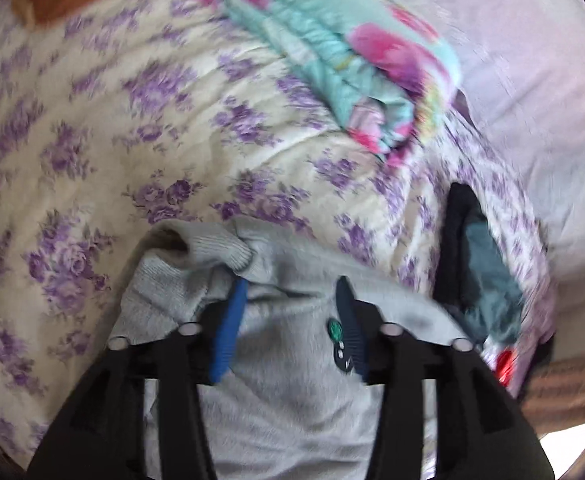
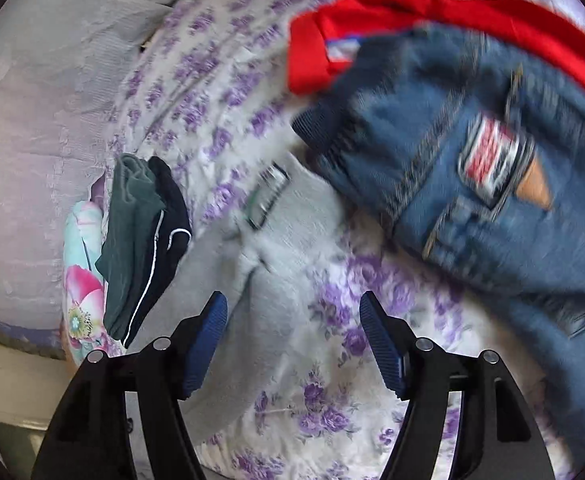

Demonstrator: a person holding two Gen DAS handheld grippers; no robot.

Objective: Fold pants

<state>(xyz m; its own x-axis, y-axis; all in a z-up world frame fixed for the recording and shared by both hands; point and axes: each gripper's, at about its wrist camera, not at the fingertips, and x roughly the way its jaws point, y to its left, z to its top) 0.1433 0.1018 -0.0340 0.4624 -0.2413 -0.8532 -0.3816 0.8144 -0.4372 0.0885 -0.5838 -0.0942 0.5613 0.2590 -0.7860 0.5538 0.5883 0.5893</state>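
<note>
Grey sweatpants (image 1: 284,360) lie on a purple-flowered bedsheet (image 1: 112,120). In the left wrist view my left gripper (image 1: 290,284) is open, its blue fingers (image 1: 228,332) resting on the grey fabric just below the ribbed cuffs (image 1: 212,248). In the right wrist view my right gripper (image 2: 292,300) is open and empty, hovering over the edge of the grey pants (image 2: 276,264), whose inner label (image 2: 268,196) shows. The left finger is above grey fabric, the right finger above bare sheet.
Blue jeans (image 2: 472,176) lie on a red garment (image 2: 412,16) at the upper right. A stack of folded dark clothes (image 2: 140,240) sits at the left, also in the left wrist view (image 1: 472,264). A teal and pink floral quilt (image 1: 352,60) lies beyond.
</note>
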